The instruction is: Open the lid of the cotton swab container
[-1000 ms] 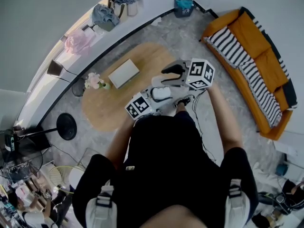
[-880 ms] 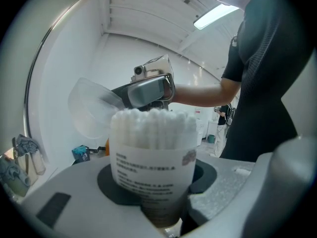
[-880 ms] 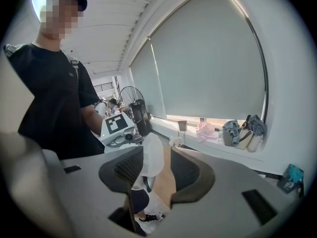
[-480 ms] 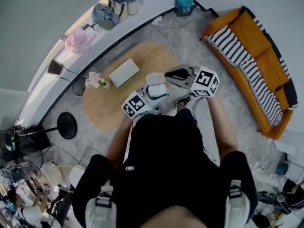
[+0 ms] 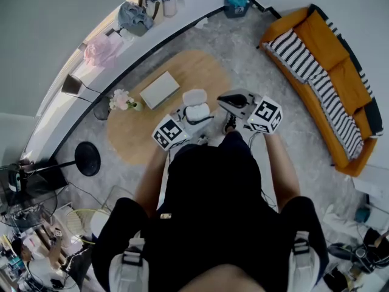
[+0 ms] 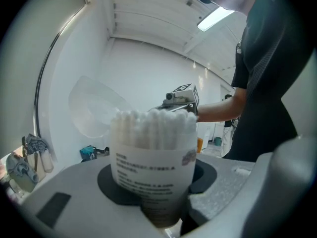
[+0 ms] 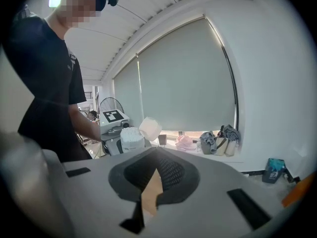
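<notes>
Left tongs (image 6: pixel 157 205): clamped on my cotton swab container (image 6: pixel 152 152), lid (image 6: pixel 91 108) flipped open.
Right tongs (image 7: pixel 152 185): just snapped shut, nothing between, near the container.
Below: wooden bench (image 5: pixel 137 135) with white box (image 5: pixel 159 90), flowers (image 5: pixel 120 101).

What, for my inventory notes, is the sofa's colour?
The sofa is orange; the head view shows it best.

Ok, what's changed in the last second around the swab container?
The lid has swung open and now tilts back beyond the cotton swabs. The right gripper has drawn away to the right of the cotton swab container; its jaws have just been closing, with nothing between them. Unchanged: the left gripper keeps its grip on the container, about where it was.
</notes>
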`<state>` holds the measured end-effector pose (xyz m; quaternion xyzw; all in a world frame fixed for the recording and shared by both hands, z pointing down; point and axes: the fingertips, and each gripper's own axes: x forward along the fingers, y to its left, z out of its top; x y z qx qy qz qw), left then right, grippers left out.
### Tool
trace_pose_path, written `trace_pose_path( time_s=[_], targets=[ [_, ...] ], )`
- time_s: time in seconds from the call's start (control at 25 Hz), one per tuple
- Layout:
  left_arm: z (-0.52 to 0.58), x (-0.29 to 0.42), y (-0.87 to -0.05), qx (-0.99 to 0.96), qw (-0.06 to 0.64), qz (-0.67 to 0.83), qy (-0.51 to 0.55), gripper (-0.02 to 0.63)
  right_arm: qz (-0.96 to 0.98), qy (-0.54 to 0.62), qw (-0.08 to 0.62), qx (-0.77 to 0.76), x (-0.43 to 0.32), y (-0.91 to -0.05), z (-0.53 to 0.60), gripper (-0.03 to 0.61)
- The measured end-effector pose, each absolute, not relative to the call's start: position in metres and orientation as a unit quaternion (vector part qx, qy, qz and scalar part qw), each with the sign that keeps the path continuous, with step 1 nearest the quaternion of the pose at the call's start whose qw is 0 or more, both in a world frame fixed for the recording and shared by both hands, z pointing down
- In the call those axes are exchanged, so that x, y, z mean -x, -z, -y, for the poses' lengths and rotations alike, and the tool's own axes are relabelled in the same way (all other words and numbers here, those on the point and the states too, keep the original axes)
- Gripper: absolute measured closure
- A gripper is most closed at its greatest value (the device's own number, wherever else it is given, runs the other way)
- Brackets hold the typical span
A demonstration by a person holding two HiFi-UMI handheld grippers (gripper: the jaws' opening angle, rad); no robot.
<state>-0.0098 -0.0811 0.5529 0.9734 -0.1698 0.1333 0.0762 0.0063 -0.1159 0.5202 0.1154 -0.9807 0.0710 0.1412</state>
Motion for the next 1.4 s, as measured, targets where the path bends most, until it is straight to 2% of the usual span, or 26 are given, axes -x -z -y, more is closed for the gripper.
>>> trace_pose_path(
  time_s=[0.68, 1.4],
  targets=[
    [0.081, 0.013, -0.555, -0.971, 0.078, 0.182, -0.136, 0.425, 0.976, -0.073, 0.176, -0.106, -0.005, -0.548, 0.1, 0.581],
    [0.098, 0.03, -0.557, -0.969, 0.085, 0.187, -0.136, 0.425, 0.974, -0.088, 0.179, -0.107, 0.013, -0.559, 0.114, 0.581]
  ],
)
